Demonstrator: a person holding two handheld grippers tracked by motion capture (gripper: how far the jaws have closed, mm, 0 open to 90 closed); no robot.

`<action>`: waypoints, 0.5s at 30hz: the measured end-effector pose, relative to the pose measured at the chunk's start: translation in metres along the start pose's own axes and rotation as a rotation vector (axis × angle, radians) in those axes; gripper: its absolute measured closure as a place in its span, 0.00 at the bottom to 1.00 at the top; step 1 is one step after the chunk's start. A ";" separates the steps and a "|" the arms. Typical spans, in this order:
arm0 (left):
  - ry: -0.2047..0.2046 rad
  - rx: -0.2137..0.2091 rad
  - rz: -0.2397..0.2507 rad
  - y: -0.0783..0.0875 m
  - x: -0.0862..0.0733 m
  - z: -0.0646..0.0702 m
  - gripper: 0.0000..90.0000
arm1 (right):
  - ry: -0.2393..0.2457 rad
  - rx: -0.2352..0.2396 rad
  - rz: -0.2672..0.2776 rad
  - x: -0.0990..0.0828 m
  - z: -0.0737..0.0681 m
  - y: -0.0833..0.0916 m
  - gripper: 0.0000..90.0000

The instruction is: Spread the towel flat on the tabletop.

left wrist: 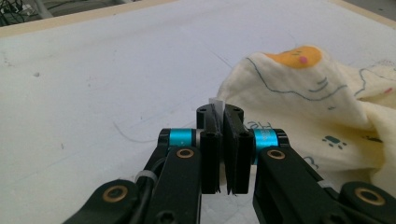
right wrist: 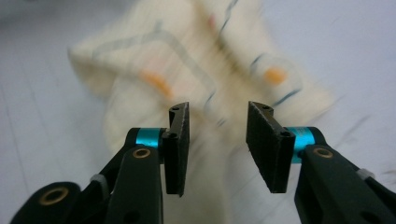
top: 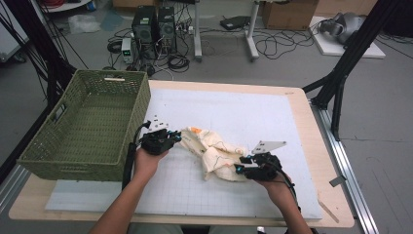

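A: Where is the cloth [top: 212,152]?

B: Crumpled mid-desk [top: 272,112], right of the green basket [top: 87,126]. Left tongs [left wrist: 223,112] are clamped together on a small white tag at the cloth's edge. Right tongs [right wrist: 217,122] stand parted, cloth beyond them, nothing gripped.

A: Step?

B: Probably securing a second hold. Next: advance the right tongs onto an edge, then close.

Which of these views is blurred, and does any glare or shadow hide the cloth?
Right gripper view: the cream cloth smears with motion blur, its print unreadable, while the jaws stay sharp. Left gripper view: sharp, the orange print crisp. High view: soft, low in detail, evenly lit; no glare, only faint shadows on the white mat.
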State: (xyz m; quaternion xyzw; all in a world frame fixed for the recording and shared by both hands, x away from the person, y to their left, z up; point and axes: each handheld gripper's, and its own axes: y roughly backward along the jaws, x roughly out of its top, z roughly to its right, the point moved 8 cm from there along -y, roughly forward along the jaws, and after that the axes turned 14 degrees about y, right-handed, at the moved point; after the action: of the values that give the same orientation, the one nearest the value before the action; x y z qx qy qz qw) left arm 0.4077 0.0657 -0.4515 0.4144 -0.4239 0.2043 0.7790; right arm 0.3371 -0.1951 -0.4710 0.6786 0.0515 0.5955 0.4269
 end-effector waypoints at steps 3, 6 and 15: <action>0.006 0.005 0.010 0.000 0.001 -0.003 0.95 | -0.055 -0.094 0.115 0.012 0.017 0.017 0.57; 0.017 0.011 0.018 0.000 0.002 -0.006 0.95 | -0.106 -0.138 0.154 0.016 0.028 0.020 0.49; 0.005 -0.016 0.027 -0.001 0.003 -0.002 0.95 | -0.027 -0.081 -0.033 0.004 0.031 -0.029 0.94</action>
State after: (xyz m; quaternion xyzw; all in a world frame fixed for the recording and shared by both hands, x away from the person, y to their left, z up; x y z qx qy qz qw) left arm 0.4105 0.0666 -0.4502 0.4016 -0.4291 0.2126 0.7806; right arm 0.3768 -0.1906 -0.4844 0.6678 0.0327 0.5806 0.4647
